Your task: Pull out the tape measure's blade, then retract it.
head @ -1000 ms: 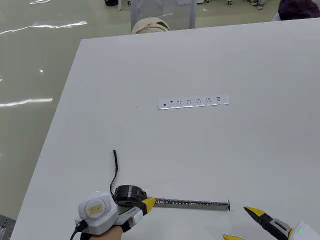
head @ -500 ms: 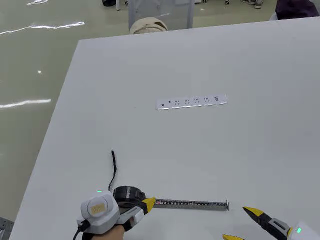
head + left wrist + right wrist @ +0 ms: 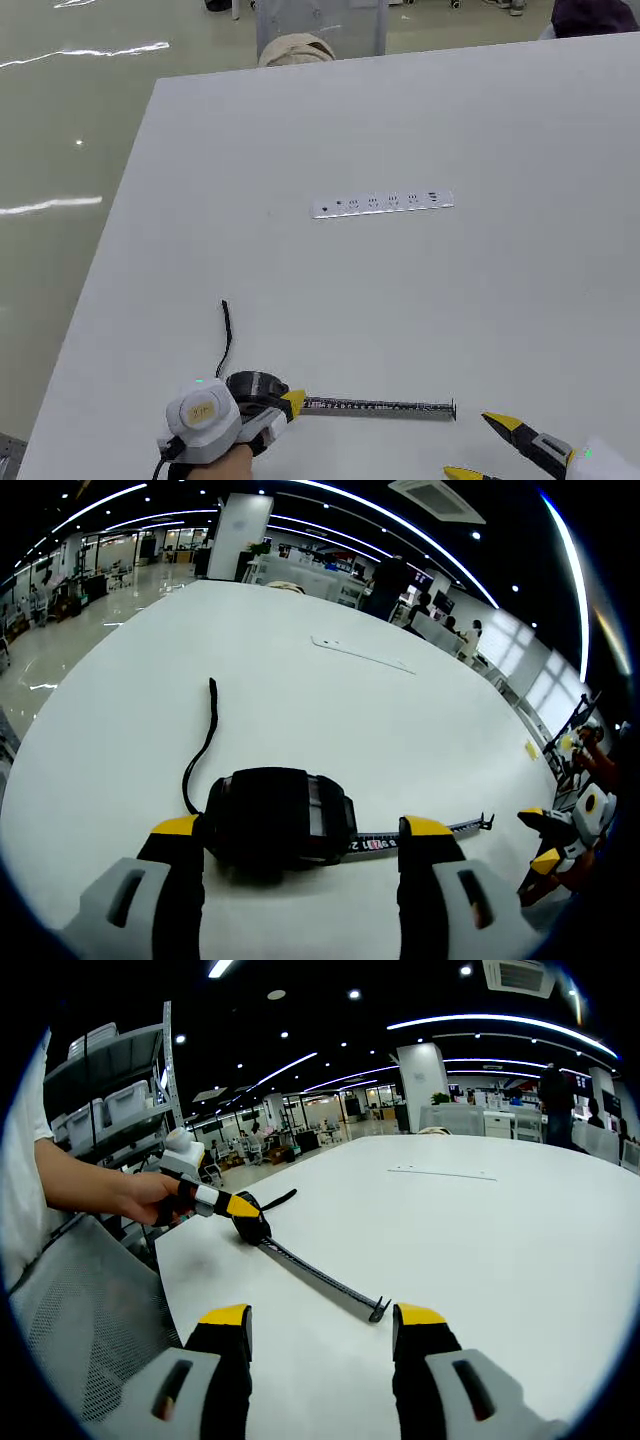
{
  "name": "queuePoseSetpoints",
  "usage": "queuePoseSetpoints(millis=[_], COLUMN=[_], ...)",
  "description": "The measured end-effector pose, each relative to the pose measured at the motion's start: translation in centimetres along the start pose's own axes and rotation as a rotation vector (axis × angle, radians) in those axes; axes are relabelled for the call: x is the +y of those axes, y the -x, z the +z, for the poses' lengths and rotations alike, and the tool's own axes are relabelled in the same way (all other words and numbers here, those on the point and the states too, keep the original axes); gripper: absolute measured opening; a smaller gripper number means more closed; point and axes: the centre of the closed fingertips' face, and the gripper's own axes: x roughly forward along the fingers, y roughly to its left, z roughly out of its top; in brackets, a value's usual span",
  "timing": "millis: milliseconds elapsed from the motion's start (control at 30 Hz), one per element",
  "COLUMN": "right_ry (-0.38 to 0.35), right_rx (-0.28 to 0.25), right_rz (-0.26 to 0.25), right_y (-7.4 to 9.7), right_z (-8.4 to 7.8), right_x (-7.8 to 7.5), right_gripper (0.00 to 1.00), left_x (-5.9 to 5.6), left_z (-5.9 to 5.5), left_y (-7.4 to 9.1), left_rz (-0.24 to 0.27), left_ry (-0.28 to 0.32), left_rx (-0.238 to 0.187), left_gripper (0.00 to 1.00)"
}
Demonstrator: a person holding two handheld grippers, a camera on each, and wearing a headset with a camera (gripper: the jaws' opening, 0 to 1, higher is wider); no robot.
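A black tape measure (image 3: 255, 385) lies near the table's front left edge. Its blade (image 3: 380, 406) is drawn out to the right and lies flat, ending in a hook (image 3: 454, 408). My left gripper (image 3: 272, 408) straddles the case (image 3: 275, 815) with its jaws open. One finger touches the case, and a gap shows at the other, where the blade (image 3: 375, 843) comes out. My right gripper (image 3: 478, 447) is open just right of the hook (image 3: 379, 1310), with nothing between its fingers. The right gripper view shows the left gripper (image 3: 240, 1210) held in a hand.
A white power strip (image 3: 383, 203) lies flat in the middle of the white table (image 3: 500, 120). The tape's black strap (image 3: 228, 335) trails away from the case. The table's left edge is close to the left gripper. A mesh chair (image 3: 90, 1290) stands at the front.
The head camera has shifted slightly. The tape measure, its drawn-out blade and both grippers keep about the same places.
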Motion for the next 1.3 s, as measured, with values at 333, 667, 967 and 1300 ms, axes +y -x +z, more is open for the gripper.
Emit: queuePoseSetpoints(millis=[333, 667, 967, 1300], right_ry=[-0.003, 0.004, 0.003, -0.012], right_rx=[0.008, 0.001, 0.008, 0.021], right_rz=[0.000, 0.016, 0.047, 0.093], right_y=[-0.1, -0.5, -1.1, -2.3], right_z=[-0.3, -0.5, -1.1, -1.2], right_x=[-1.2, -2.1, -2.7, -2.8], right_gripper=[0.55, 0.54, 0.51, 0.50], left_x=[0.0, 0.2, 0.3, 0.6], left_z=[0.0, -0.1, -0.2, -0.3], left_y=[-0.4, -0.5, -0.6, -0.8], left_rz=[0.043, 0.079, 0.101, 0.130], left_ry=[-0.001, -0.008, -0.010, -0.009], left_rx=[0.011, 0.010, 0.016, 0.035], left_gripper=[0.78, 0.79, 0.78, 0.75])
